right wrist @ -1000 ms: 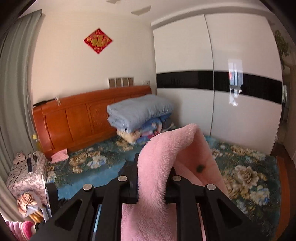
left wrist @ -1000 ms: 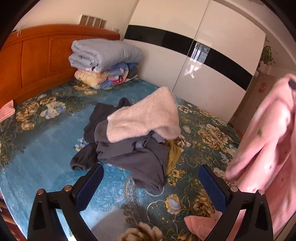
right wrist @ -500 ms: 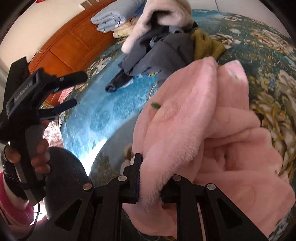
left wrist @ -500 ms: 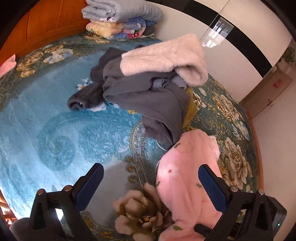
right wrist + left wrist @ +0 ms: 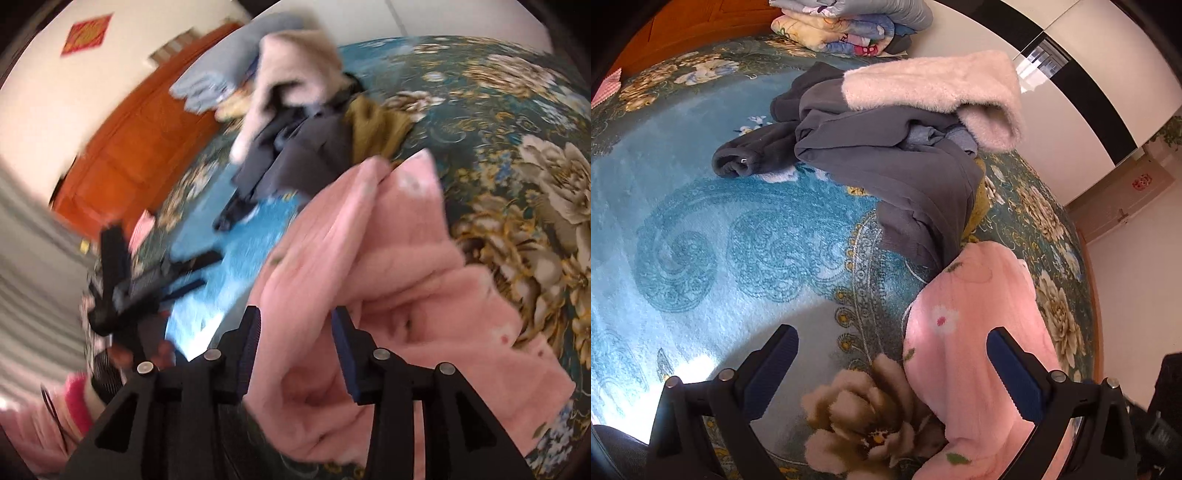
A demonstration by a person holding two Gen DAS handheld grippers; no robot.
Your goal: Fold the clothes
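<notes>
Jaws apart, apparently around pink garment (image 5: 369,280)

The bed (image 5: 701,229) is viewed closely from above by both wrist cameras; the pink garment (image 5: 975,332) and clothes pile (image 5: 295,147) are shared.

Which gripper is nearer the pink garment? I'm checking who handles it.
Right. The right gripper has its jaws around a fold of the pink garment; whether they still clamp it is unclear. The left gripper hovers open above its edge, not touching.
</notes>
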